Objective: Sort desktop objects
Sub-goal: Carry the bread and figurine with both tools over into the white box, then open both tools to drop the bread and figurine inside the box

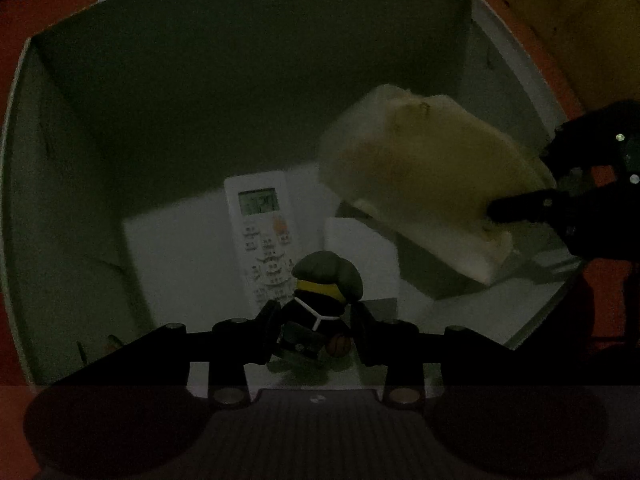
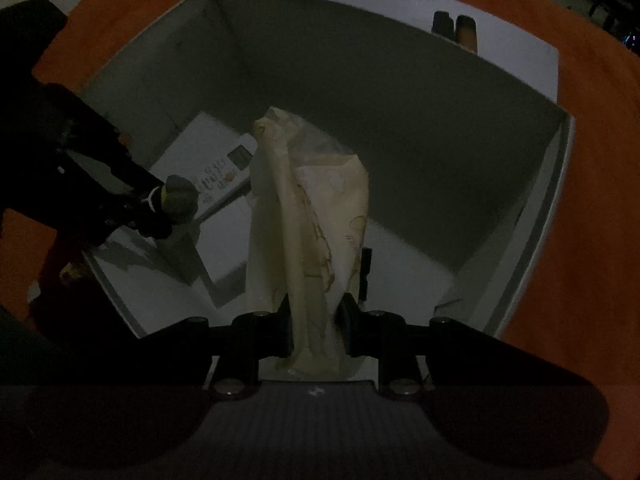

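Lighting is dim in both views. The left gripper [image 1: 316, 334] is closed on a small toy figure [image 1: 326, 280], which has a rounded grey head, a yellow band at the neck, a dark body and a small orange ball at its front. The figure is held over the near part of a white box [image 1: 24, 184], above a white remote control [image 1: 264, 240] lying on a white block [image 1: 176, 256] on the box floor.

The left wrist view alone shows the remote's lit green display and its rows of buttons. It also shows the tissue pack [image 1: 424, 176] from its broad side: a soft, cream, plastic-wrapped bundle, tilted, with the right gripper's dark finger [image 1: 520, 204] pressed against its lower right edge.

The right wrist view shows the right gripper [image 2: 316, 330] pinching the tissue pack [image 2: 308, 216] edge-on, its crinkled wrapper printed with faint line drawings. Only this view shows the box's full rectangular outline on the orange table surface [image 2: 600, 240], and two dark cylinders [image 2: 458, 26] beyond the far wall. The left gripper [image 2: 136, 204] with the figure appears at left, over the remote [image 2: 224, 172].
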Tool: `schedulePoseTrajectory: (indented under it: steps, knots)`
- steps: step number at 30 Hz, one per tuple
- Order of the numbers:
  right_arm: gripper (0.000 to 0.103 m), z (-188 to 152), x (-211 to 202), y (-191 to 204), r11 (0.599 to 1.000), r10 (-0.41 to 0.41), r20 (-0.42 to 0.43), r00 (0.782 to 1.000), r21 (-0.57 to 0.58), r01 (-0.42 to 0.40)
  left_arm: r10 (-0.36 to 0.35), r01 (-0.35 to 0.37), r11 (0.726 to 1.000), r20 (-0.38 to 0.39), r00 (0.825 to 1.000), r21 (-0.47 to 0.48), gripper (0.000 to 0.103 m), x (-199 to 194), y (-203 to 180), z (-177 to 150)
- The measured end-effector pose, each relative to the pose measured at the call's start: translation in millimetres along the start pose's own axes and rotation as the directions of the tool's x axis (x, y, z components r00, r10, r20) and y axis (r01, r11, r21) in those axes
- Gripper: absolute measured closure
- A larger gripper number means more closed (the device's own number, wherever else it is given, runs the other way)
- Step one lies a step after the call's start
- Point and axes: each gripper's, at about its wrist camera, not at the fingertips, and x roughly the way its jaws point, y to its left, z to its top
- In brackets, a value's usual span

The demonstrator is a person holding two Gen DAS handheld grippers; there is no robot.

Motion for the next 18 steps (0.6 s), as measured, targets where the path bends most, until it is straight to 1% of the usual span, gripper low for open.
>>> schedulePoseTrajectory:
  steps: [7,9,10,11,12,13,16,18]
  knots:
    - [0.078,-4,1,5,1.0,-0.01,-0.008,1.0,-0.009,0.01,0.001,-0.001,1.0,-0.007,1.0,-0.003,0.07,3,-2,-1]
    - [0.073,-3,2,5,1.0,-0.011,-0.01,1.0,0.001,0.011,0.001,-0.001,1.0,-0.014,1.0,-0.006,0.069,3,-1,0]
    - [0.071,-2,2,4,1.0,-0.007,-0.011,1.0,0.01,0.007,0.005,-0.005,1.0,-0.009,1.0,-0.013,0.061,0,-2,2]
    - [0.069,-1,1,5,1.0,-0.002,-0.012,1.0,0.011,0.002,0.007,-0.007,1.0,-0.003,1.0,-0.015,0.049,-2,-3,2]
    - [0.065,0,0,4,1.0,0.0,-0.008,1.0,0.011,0.0,0.008,-0.008,1.0,0.006,1.0,-0.015,0.045,-4,-3,2]
    - [0.061,0,-2,4,1.0,0.003,-0.002,1.0,0.011,-0.003,0.008,-0.008,1.0,0.014,1.0,-0.017,0.042,-6,-3,2]
    - [0.056,1,-5,5,1.0,0.003,0.016,1.0,0.018,-0.003,-0.009,0.009,1.0,0.023,1.0,-0.024,0.042,-11,-3,4]
    - [0.055,0,-6,5,1.0,-0.001,0.028,1.0,0.028,0.0,-0.011,0.012,1.0,0.031,0.999,-0.027,0.034,-14,-3,4]
